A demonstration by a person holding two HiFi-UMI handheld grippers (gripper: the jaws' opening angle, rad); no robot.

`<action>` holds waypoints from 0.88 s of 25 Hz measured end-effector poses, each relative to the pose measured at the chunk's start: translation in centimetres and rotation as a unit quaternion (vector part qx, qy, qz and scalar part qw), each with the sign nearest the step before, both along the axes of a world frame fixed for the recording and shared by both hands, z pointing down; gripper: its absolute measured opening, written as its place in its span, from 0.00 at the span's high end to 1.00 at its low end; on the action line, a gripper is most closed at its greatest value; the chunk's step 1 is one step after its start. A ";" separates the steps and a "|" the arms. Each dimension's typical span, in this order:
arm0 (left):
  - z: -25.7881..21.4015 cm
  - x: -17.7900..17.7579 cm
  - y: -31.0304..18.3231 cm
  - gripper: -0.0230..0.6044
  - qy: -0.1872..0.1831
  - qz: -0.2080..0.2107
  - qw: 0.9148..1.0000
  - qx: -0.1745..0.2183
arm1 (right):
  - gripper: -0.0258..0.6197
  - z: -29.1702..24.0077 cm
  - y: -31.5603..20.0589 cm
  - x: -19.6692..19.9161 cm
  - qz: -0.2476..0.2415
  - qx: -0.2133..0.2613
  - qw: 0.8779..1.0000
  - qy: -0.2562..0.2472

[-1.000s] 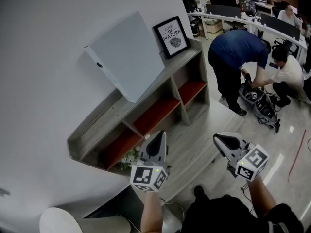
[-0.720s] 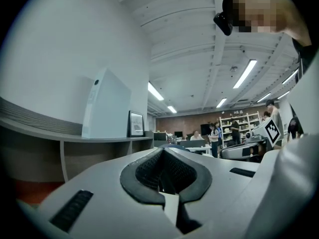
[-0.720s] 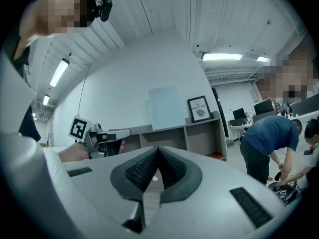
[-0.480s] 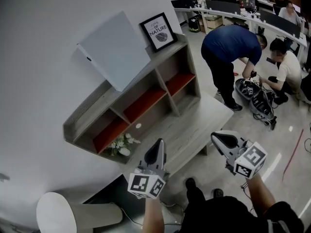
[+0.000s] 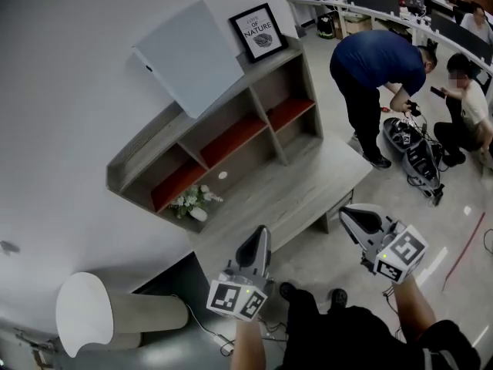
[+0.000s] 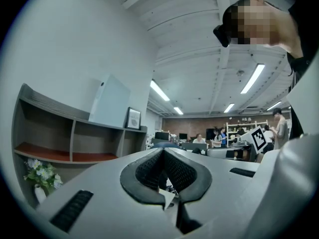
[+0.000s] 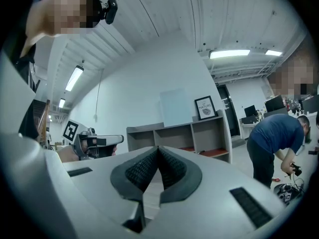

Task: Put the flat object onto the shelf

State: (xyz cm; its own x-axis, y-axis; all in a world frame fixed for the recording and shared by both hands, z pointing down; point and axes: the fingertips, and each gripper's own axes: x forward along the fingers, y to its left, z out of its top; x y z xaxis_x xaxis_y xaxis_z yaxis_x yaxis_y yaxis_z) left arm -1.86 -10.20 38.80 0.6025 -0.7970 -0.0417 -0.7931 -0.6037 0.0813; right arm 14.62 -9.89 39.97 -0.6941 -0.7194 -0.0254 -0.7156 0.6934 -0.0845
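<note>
Head view: panel (image 5: 192, 56) leans atop shelf (image 5: 146, 149) beside frame (image 5: 258, 31); tabletop (image 5: 300, 191) fronts shelf. Left gripper (image 5: 259, 233) and right gripper (image 5: 346, 212) point level, fingers pressed together, empty.

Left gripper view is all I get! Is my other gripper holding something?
Observer: No, the right gripper is shut and empty.
Operator: What's down low, where my gripper blocks the picture?
Observer: A low wooden platform sits in front of the shelf.
Operator: Is anybody close?
Observer: A person in a blue top bends over a black bag, to the right of the platform.
</note>
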 end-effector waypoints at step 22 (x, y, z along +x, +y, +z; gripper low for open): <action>-0.5 -0.1 3.2 0.94 0.013 -0.001 1.000 0.007 | 0.94 -0.8 2.1 -1.6 -0.015 0.023 0.999 0.023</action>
